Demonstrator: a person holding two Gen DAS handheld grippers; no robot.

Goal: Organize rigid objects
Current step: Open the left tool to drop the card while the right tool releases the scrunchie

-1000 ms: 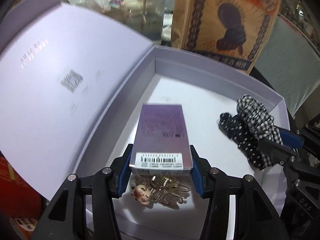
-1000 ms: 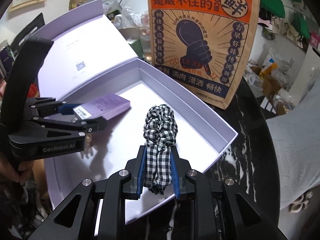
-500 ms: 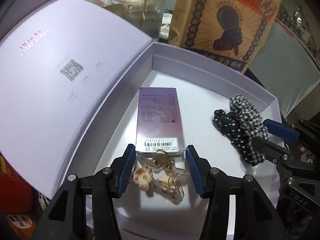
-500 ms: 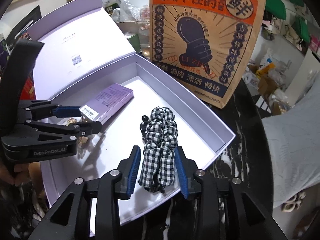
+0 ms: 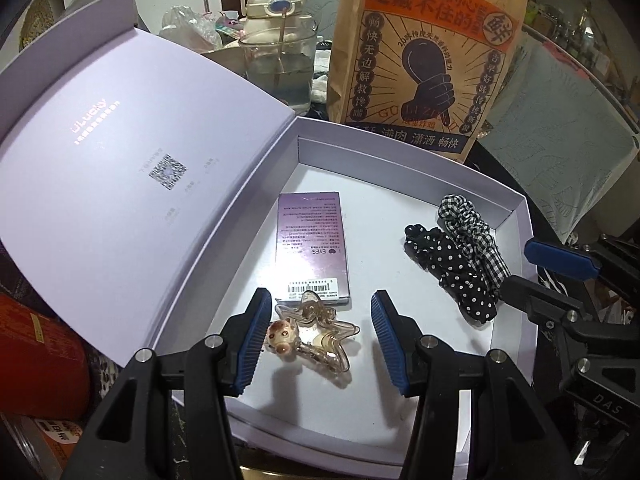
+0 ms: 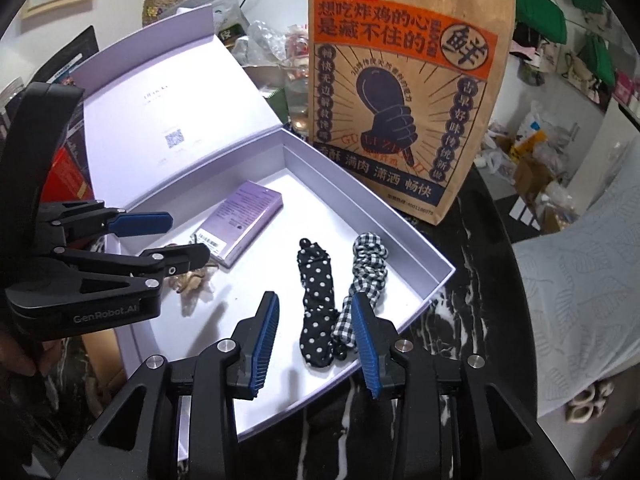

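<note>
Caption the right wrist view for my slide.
Right gripper opening above polka-dot scrunchie and gingham scrunchie lying in the open lilac gift box.

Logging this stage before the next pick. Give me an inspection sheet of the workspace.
Surface: black marbled table.
Job's things: open lilac box holding purple carton, star hair clip, polka-dot scrunchie, gingham scrunchie.
Clutter: paper bag, water jug.
Grippers: left gripper open above the clip; right gripper opening, pads off the scrunchies.
Cables: nothing seen.
Surroundings: crowded room, boxes and bags.
</note>
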